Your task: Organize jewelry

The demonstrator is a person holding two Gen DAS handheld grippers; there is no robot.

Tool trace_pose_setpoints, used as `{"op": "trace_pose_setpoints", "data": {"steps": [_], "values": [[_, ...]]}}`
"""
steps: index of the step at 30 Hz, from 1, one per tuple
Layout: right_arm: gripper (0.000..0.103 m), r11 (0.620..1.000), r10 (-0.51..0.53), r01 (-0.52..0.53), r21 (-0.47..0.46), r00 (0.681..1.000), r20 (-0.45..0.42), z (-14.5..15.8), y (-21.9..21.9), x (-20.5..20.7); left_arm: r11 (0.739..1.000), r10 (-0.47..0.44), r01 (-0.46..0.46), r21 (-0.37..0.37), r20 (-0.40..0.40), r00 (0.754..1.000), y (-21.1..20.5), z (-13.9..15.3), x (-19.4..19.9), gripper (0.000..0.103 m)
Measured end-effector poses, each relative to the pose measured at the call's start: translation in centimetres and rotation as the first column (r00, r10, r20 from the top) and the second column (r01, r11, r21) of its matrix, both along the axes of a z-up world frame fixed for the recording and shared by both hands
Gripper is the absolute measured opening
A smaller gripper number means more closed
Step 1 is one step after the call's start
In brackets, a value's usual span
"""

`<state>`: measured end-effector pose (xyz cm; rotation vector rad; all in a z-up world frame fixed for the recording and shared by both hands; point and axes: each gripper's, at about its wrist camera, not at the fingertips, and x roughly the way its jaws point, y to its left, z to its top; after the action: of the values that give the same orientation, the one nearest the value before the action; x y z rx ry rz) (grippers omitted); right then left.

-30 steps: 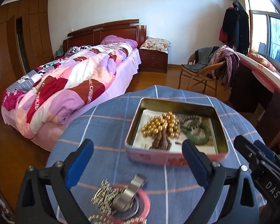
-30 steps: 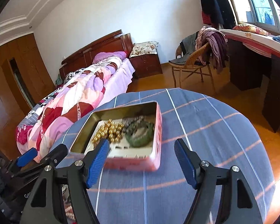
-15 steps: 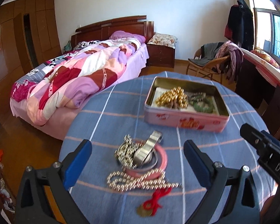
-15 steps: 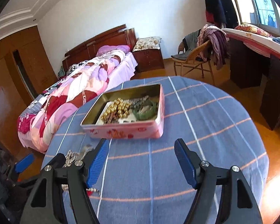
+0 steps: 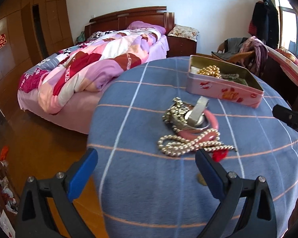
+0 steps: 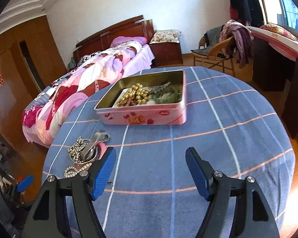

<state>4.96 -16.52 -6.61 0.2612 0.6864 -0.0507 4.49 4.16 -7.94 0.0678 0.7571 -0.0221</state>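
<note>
Both the left gripper (image 5: pixel 147 161) and right gripper (image 6: pixel 151 161) gape empty near the rectangular pink tin (image 6: pixel 145 115); beaded metallic chains (image 5: pixel 188 145) lie heaped beside it.

Bedroom, white plaster walls (image 6: pixel 113 6), glossy orange-brown wood floor (image 5: pixel 41 144). Dark red-brown wooden bed with tall headboard (image 5: pixel 129 17) against far wall, covered by pink, purple and red patchwork quilt (image 5: pixel 93 59). Dark wood nightstand (image 6: pixel 165 53) beside it, floral cushion (image 6: pixel 164 36) on top. Brown wooden wardrobe wall (image 5: pixel 14 35) on the left with red paper cutout (image 5: pixel 1 40). Wicker chair (image 6: pixel 214 53) draped with clothes, near a dark wood desk (image 6: pixel 272 67) under a bright daylight window (image 6: pixel 284 6). Dark coats (image 6: pixel 239 2) hang by the window. Round table in blue checked cloth (image 6: pixel 228 123) in foreground.
</note>
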Motion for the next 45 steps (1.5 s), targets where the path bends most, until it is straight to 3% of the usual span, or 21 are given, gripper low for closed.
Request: {"op": "trace_pose_setpoints", "data": {"steps": [12,15,17,21,24,29,31,33,35,37,45], "values": [[0.072,0.986,0.166,-0.165,0.024,0.986,-0.028,-0.8,3.7,1.2,0.999,0.039,-0.039,-0.032,-0.003,0.999,3.8,-0.8,0.0,0.1],[0.064,0.976,0.217,-0.216,0.03,0.976,-0.027,-0.8,5.0,2.4,0.997,0.052,-0.053,-0.05,-0.011,0.999,4.6,-0.9,-0.1,0.1],[0.058,0.976,0.219,-0.218,0.021,0.975,-0.043,-1.1,5.7,3.7,0.996,0.057,-0.057,-0.063,-0.009,0.998,4.8,-0.8,-0.1,0.1],[0.058,0.973,0.224,-0.22,0.067,0.972,-0.065,-1.8,6.6,6.1,0.997,0.048,-0.048,-0.057,0.006,0.999,5.0,-0.7,-0.1,0.1],[0.058,0.975,0.221,-0.217,0.049,0.972,-0.08,-1.9,7.9,8.4,0.997,0.047,-0.047,-0.063,-0.006,0.999,5.1,-0.9,0.1,0.1],[0.057,0.98,0.199,-0.193,0.052,0.964,-0.176,-3.8,9.1,12.0,0.996,0.048,-0.048,-0.07,-0.008,0.999,5.5,-0.9,0.3,0.1],[0.037,0.976,0.214,-0.201,0.085,0.958,-0.189,-4.6,9.0,12.5,0.997,0.041,-0.041,-0.07,-0.002,0.999,5.6,-0.7,0.3,0.1],[0.022,0.971,0.231,-0.215,0.103,0.957,-0.173,-4.4,8.7,12.3,0.997,0.036,-0.036,-0.072,0.004,0.999,5.8,-0.6,0.3,0.1],[0.015,0.964,0.251,-0.233,0.128,0.956,-0.151,-3.8,8.3,11.9,0.996,0.036,-0.036,-0.077,0.004,0.999,5.9,-0.6,0.6,0.1],[0.015,0.958,0.255,-0.236,0.161,0.961,-0.11,-2.6,7.6,11.0,0.995,0.035,-0.035,-0.089,-0.001,0.999,5.9,-0.7,0.8,0.1],[0.015,0.967,0.203,-0.204,0.151,0.979,0.016,1.5,4.6,7.2,0.994,0.004,-0.005,-0.11,-0.007,1.0,4.9,-0.8,1.6,0.099]]}}
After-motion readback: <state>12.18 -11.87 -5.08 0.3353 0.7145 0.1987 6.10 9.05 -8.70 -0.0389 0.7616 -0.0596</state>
